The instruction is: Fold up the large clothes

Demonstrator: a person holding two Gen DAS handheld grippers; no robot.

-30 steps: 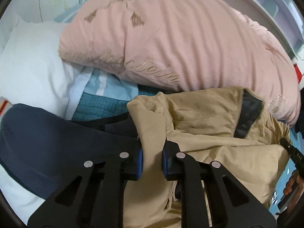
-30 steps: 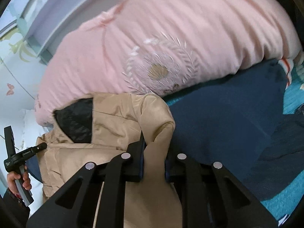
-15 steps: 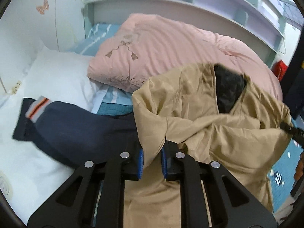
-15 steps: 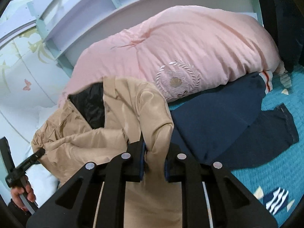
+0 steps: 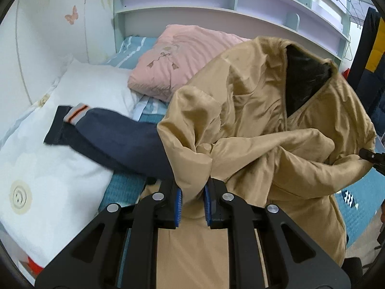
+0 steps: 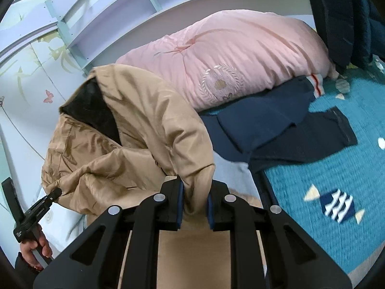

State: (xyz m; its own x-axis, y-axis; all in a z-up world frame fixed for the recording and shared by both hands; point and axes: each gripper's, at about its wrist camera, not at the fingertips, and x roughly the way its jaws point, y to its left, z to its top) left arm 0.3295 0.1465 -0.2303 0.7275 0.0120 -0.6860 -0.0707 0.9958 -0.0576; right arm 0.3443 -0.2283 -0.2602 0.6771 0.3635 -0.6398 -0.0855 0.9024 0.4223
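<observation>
Stage: early, by my judgement. The tan jacket point(image 5: 252, 125) is bunched and hangs between the two grippers; no fold shows in it, so spreading, squaring and every fold are left.
Jacket: held in the air above the bed point(image 6: 324, 173), its black lining point(image 5: 303, 82) open at 1 o'clock in the left view and at 10 o'clock in the right view. One lower edge sags out of sight below the fingers.
Left gripper point(image 5: 192, 201): pinches a thick gather of tan cloth between its blue pads point(image 5: 178, 203). It points forward over the bed, toward the headboard shelves.
Right gripper point(image 6: 195, 204): pinches another gather of the same jacket, jaws nearly closed on it. It points at the pink duvet point(image 6: 240, 55).
Pose: the two stand apart, each facing inward; the left one shows at 8 o'clock in the right view, with the hand point(image 6: 33, 250) on its handle.
Other clothes: a navy garment point(image 6: 276, 125) lies flat on the bed at 2 o'clock, unfolded. Its cuffed sleeve point(image 5: 77, 113) rests on the white pillow point(image 5: 60, 168).
</observation>
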